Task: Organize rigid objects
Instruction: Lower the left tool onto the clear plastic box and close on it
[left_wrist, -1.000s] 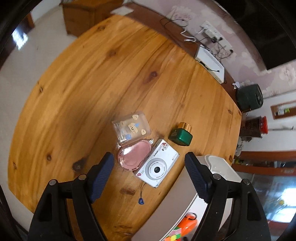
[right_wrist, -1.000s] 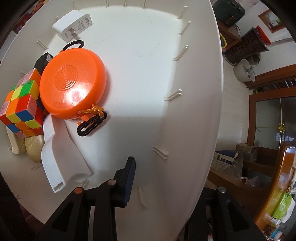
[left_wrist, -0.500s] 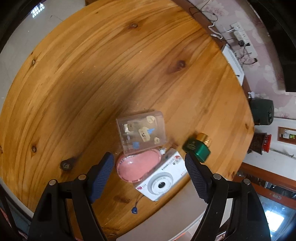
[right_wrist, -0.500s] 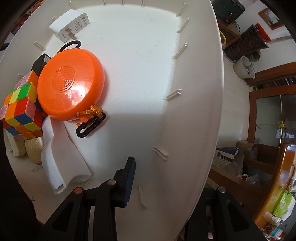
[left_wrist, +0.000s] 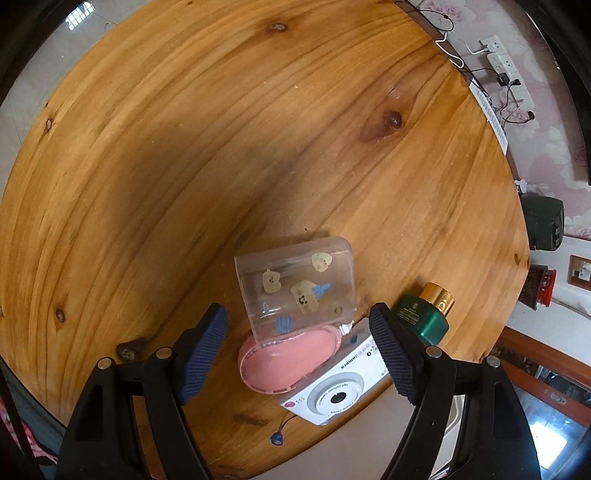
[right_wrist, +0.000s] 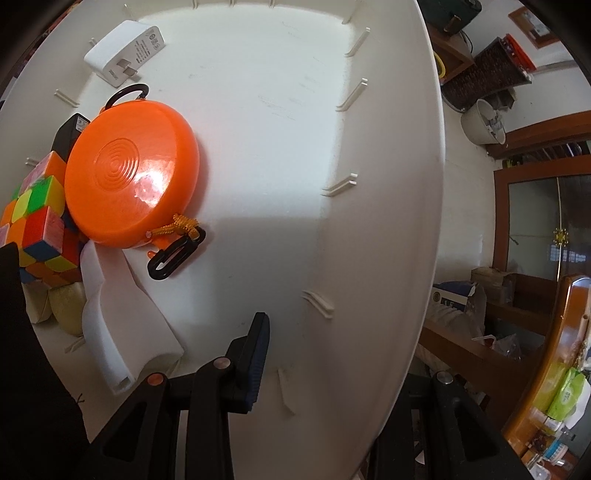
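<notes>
Left gripper (left_wrist: 297, 347): jaws stand wide apart with nothing pressed between the pads. It points steeply down at the wooden table (left_wrist: 221, 147). Between its fingers lies a pink oval case (left_wrist: 284, 363). A clear sticker-covered box (left_wrist: 295, 288) overlaps the case's far edge, just ahead of the fingertips. A white toy camera (left_wrist: 332, 395) touches the case on the side of the right finger. A green bottle with a gold cap (left_wrist: 424, 314) lies just beyond that finger.

Right gripper (right_wrist: 332, 350): jaws narrow, straddling the wall of the white bin (right_wrist: 369, 221), one finger (right_wrist: 255, 358) inside; the outer finger is hidden, so contact cannot be confirmed. Inside the bin, left of the inner finger, lies a white sleeve (right_wrist: 114, 332). Farther ahead sits an orange disc (right_wrist: 129, 184) with a black clip (right_wrist: 173, 256). A colour cube (right_wrist: 37, 221) touches the disc's left side. A white charger (right_wrist: 125, 51) lies beyond.
</notes>
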